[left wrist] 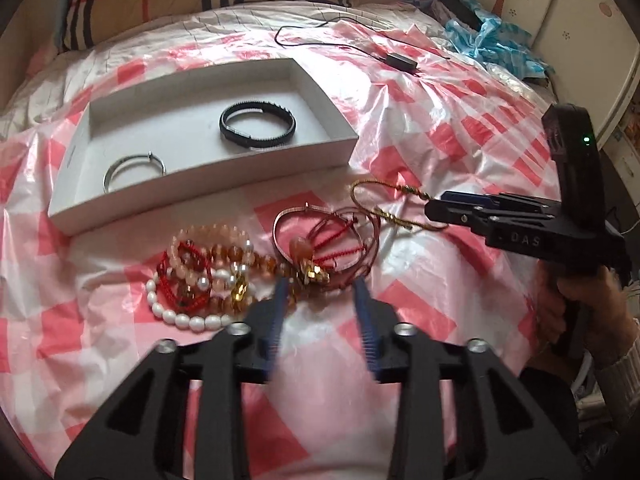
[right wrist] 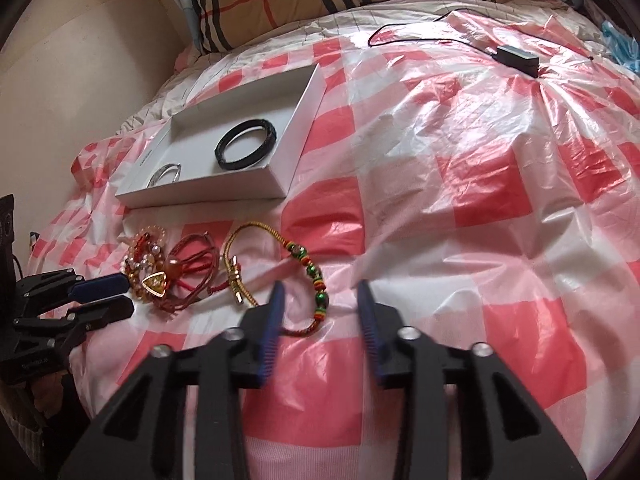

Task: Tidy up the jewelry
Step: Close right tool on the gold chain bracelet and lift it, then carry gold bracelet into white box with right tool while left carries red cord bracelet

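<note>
Sorting the jewelry is partly done, I think; the white box [left wrist: 200,160] sits on the far left of the pink checked sheet [right wrist: 480,200], and it holds a black bracelet [left wrist: 258,125] on the right side and a silver bangle [left wrist: 134,168] on the near left.

Most pieces lie outside the box, just near of it; a heap of bead bracelets [left wrist: 204,272] is on the left, touching a tangle of red cord bracelets [left wrist: 324,240], and a gold cord bracelet [right wrist: 236,264] with green beads lies to the right of those.

The left gripper [left wrist: 320,284] hangs over the near edge of the heap, with its blue fingers [left wrist: 280,304] apart and nothing between them; the right gripper [right wrist: 320,292] is also spread wide and empty, and its left finger sits above the green beads [right wrist: 316,272].

The next move, I think, is to pick one piece; the right gripper is nearest the gold cord, so it should go down and pinch the thin cord; the pieces touch, so one may drag another along.
</note>
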Action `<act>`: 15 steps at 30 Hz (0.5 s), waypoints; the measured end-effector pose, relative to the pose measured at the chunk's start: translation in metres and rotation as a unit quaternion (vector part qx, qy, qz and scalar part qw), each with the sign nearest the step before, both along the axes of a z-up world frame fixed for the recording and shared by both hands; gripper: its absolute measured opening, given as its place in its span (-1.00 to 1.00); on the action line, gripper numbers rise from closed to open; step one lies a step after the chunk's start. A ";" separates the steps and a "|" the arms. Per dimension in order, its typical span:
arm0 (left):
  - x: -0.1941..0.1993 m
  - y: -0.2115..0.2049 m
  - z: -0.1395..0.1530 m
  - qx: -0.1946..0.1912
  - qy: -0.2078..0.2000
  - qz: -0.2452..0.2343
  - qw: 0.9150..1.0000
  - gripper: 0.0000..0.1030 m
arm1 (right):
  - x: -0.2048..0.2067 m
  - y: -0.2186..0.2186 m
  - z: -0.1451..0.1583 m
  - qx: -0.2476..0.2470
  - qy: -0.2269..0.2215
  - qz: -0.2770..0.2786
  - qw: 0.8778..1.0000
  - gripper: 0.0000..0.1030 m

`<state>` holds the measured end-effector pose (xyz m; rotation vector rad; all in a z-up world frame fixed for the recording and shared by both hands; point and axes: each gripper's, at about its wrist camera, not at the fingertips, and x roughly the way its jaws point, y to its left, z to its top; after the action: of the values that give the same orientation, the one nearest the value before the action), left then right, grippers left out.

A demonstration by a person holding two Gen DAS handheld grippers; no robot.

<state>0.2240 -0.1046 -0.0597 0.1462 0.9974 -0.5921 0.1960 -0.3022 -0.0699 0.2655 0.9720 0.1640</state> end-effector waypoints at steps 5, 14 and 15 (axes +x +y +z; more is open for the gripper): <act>0.012 -0.020 -0.015 0.049 -0.018 0.003 0.999 -0.66 | 0.008 0.007 -0.007 -0.020 0.001 0.008 1.000 -0.46; -0.007 0.000 0.016 -0.011 -0.030 -0.003 0.999 -0.92 | -0.010 0.005 0.009 0.019 -0.006 0.017 1.000 -0.86; -0.008 0.004 0.019 -0.021 -0.028 0.000 0.999 -0.92 | -0.013 0.004 0.014 0.025 -0.011 0.017 1.000 -0.86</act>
<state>0.2156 -0.1007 -0.0406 0.1264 0.9297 -0.6059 0.1828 -0.2983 -0.0558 0.2923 0.9527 0.2207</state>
